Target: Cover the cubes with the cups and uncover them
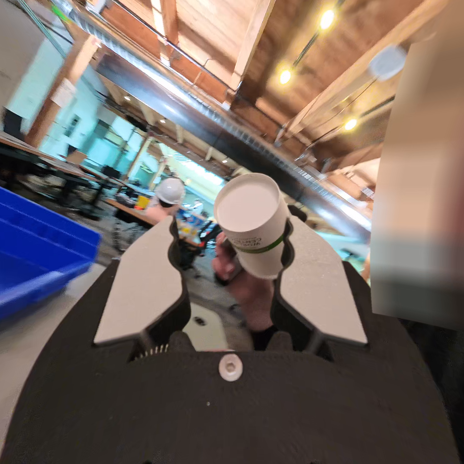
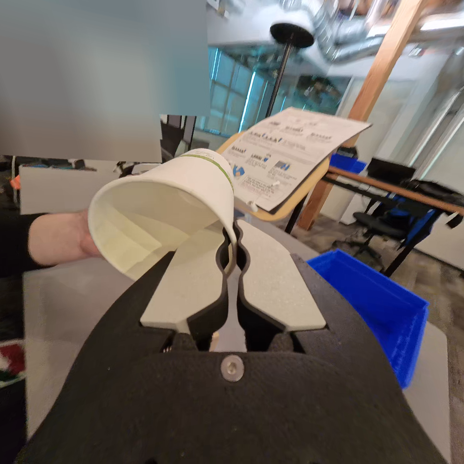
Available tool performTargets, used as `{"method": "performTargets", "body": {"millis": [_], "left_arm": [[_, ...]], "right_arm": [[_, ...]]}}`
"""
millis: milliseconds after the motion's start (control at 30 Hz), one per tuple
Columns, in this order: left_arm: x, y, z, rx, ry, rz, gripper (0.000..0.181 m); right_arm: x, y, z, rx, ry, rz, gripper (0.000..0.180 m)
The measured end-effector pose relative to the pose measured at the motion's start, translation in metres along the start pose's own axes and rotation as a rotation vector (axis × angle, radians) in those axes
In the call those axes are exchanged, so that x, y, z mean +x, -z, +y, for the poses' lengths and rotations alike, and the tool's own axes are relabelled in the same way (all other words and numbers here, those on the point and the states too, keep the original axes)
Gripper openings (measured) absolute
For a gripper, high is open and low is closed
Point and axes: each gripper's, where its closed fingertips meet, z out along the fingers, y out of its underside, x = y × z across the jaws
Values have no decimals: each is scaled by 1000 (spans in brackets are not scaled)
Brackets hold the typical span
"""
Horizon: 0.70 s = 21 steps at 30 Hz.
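My right tongs point(image 2: 232, 247) pinch a cup point(image 2: 160, 213) by its rim, raised off the table point(image 2: 50, 301) toward 10 o'clock, left tongs point(image 1: 232, 244) gape wide and empty, no cubes in view, so I cannot judge progress.

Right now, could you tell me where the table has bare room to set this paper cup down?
Bare grey table lies left of the right gripper, below the paper cup; the blue bin crowds the right.
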Motion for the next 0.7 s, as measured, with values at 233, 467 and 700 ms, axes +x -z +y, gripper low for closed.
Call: {"method": "performTargets", "body": {"millis": [233,467,700], "left_arm": [[-23,21,3,-277,-661,-322,23],[-48,29,23,-411,-866,-448,0],[-60,30,42,-478,-921,-460,0]], "right_arm": [[59,25,4,-457,-27,-116,0],[87,22,34,-912,-6,-258,0],[106,21,79,-1316,49,-412,0]]}}
